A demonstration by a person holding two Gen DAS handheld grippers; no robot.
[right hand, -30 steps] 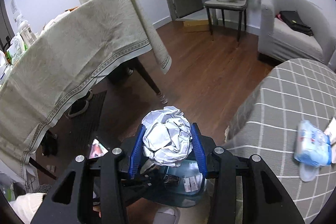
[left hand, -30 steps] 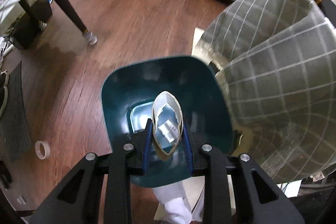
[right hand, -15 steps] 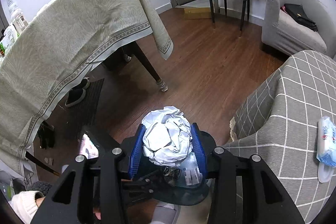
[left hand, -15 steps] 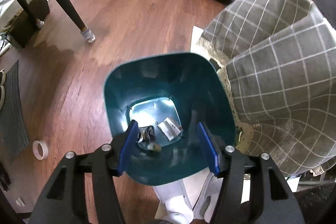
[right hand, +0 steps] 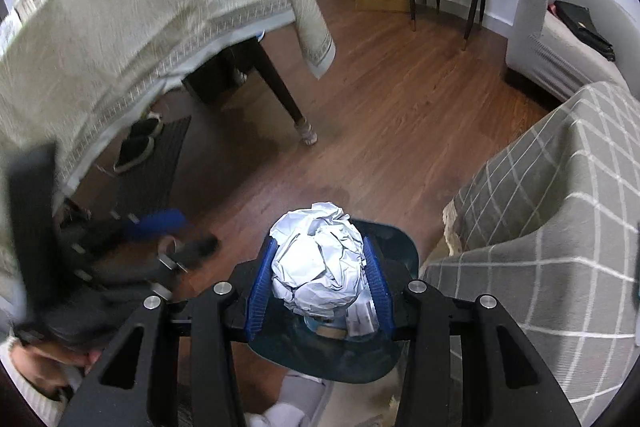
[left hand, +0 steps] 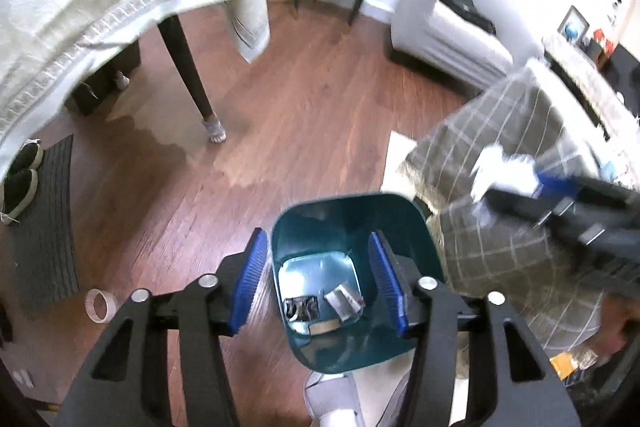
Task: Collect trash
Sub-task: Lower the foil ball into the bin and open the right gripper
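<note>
Above the teal bin (left hand: pixel 352 227): left gripper (left hand: pixel 316 279) empty, jaws just closing partway, scraps (left hand: pixel 320 307) dropped inside; right gripper (right hand: pixel 318 287) clamping crumpled paper ball (right hand: pixel 320 259), not yet released.

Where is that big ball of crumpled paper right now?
The crumpled paper ball sits centre-bottom in the right wrist view, clamped in the right gripper, directly above the teal bin.

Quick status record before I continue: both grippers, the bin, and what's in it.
left gripper: open, empty; its jaws have just been closing a little
right gripper: shut on crumpled paper ball, above the bin
teal trash bin: upright on the wood floor beside the plaid-covered seat
bin contents: a few small wrappers at the bottom
</note>
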